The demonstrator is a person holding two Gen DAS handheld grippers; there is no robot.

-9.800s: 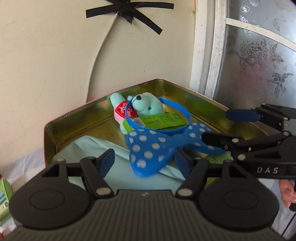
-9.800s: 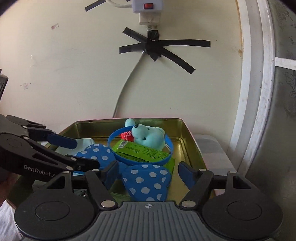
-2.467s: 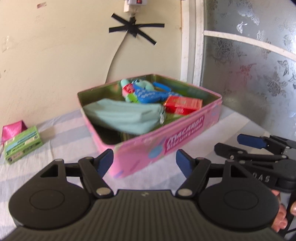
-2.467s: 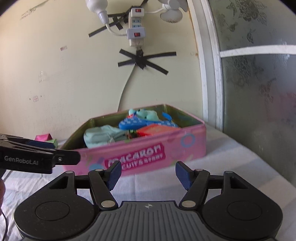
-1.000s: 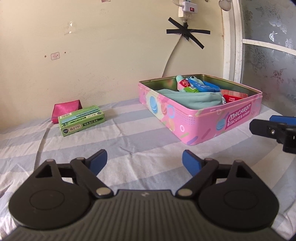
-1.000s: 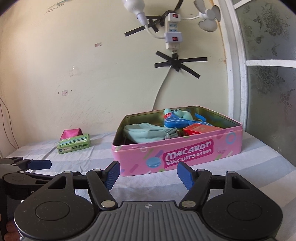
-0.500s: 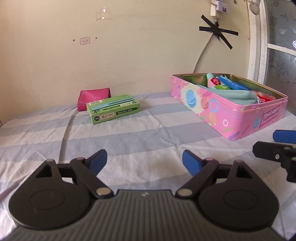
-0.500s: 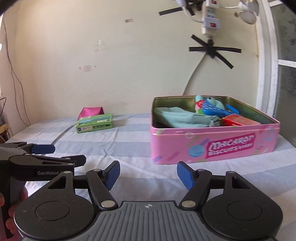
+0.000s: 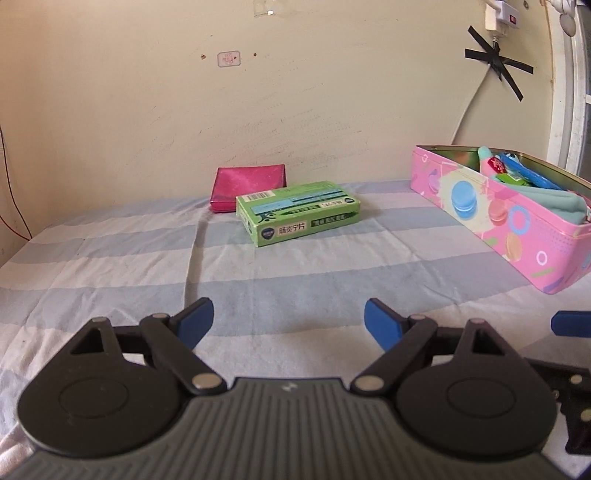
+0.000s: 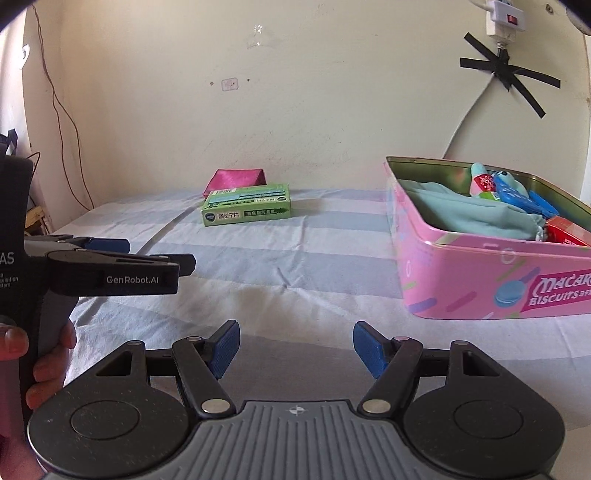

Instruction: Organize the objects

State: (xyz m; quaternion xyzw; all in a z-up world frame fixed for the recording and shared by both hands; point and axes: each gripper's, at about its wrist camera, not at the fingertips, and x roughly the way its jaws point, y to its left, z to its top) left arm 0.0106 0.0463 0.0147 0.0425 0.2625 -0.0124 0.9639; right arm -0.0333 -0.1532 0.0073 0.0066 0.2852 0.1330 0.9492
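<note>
A green box lies on the striped sheet near the wall, with a pink pouch just behind it. A pink biscuit tin stands at the right, holding a teal cloth bag, a blue dotted bow, a plush toy and a red box. My left gripper is open and empty, well short of the green box. My right gripper is open and empty too, left of the tin. In the right wrist view the left gripper shows at the left, held by a hand.
The bed's blue and white striped sheet stretches between the grippers and the green box. A cream wall runs behind, with a taped power strip and cable at the upper right. Wires hang in the left corner.
Both grippers swung left, away from the tin. The green box and pink pouch came toward the middle of both views, and the tin slid to the right edge. The jaws kept their width.
</note>
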